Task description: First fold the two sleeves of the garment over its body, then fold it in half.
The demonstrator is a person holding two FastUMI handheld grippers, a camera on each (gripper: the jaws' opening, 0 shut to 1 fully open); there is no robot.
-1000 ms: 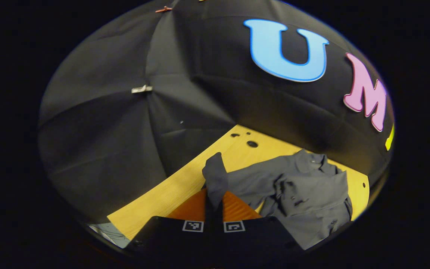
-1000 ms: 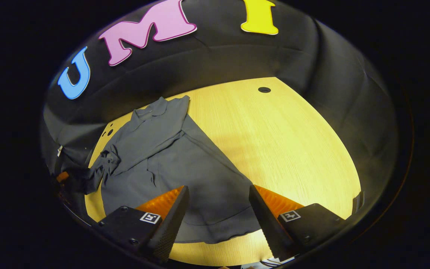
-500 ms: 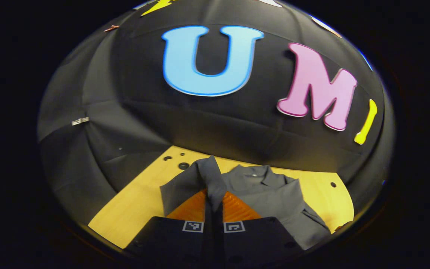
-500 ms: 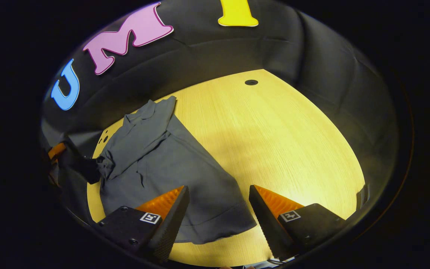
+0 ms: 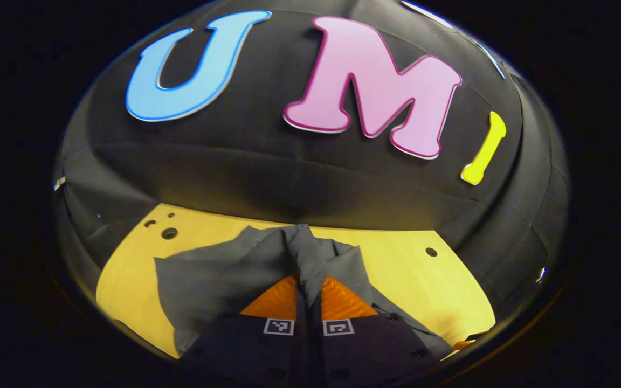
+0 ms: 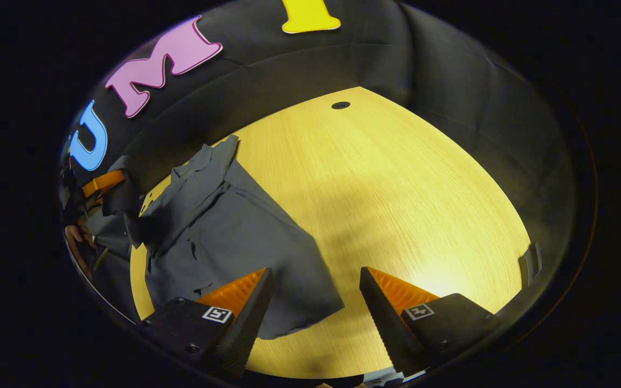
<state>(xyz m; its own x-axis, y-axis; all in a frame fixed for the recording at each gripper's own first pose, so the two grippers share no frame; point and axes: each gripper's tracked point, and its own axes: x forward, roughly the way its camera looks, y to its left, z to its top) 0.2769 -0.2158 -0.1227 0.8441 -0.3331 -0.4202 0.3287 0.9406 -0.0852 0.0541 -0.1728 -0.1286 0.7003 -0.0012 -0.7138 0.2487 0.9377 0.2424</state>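
Left gripper (image 5: pixel 309 280) pinches the garment (image 6: pixel 219 226) over the table (image 6: pixel 397 188).

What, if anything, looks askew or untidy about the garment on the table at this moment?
The grey shirt lies crooked and rumpled on the wooden table, with creases across its body. One sleeve is pinched in the left claw and lifted off the table. The right claw hangs open above the hem.

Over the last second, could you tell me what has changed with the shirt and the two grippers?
The left gripper, shut on the sleeve, has carried it from beside the grey shirt across over its body. The right gripper stayed open and empty above the hem, and the shirt stayed on the wooden table.
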